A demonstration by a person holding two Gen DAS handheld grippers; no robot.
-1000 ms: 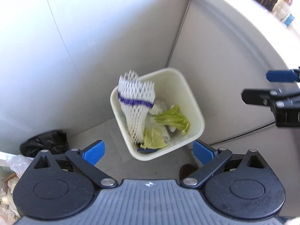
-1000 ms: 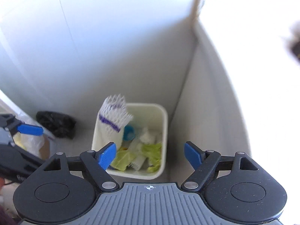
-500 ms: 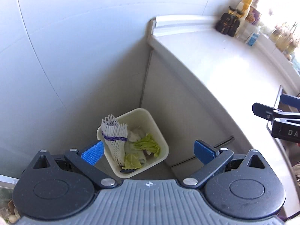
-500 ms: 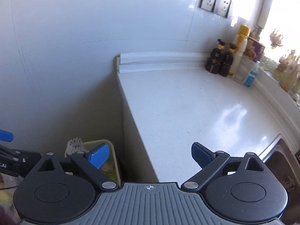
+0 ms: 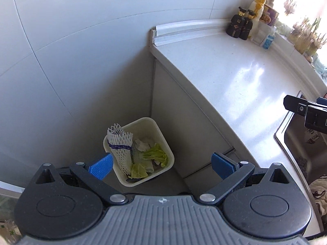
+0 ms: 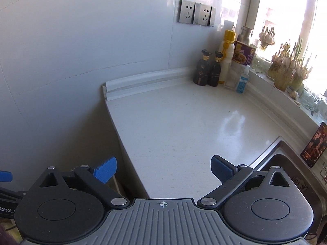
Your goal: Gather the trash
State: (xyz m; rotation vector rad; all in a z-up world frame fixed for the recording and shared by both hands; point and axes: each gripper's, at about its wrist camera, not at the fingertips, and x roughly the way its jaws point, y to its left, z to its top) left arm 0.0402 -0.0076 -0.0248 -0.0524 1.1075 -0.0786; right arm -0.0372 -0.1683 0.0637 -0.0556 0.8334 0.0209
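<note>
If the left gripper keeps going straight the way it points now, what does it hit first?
Most likely the trash bin on the floor in the corner: the left gripper aims down at it, open and empty. The white foam net sticks up highest, so it may touch first; depth is hard to judge.

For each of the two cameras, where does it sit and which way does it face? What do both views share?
Left wrist: sits on the left hand-held gripper, open and empty, looking steeply down at the trash bin on the floor; the right hand-held gripper shows at the right edge.
Right wrist: sits on the right hand-held gripper, open and empty, facing across the countertop toward the window.
Shared: the countertop, dark bottles and sink.
</note>
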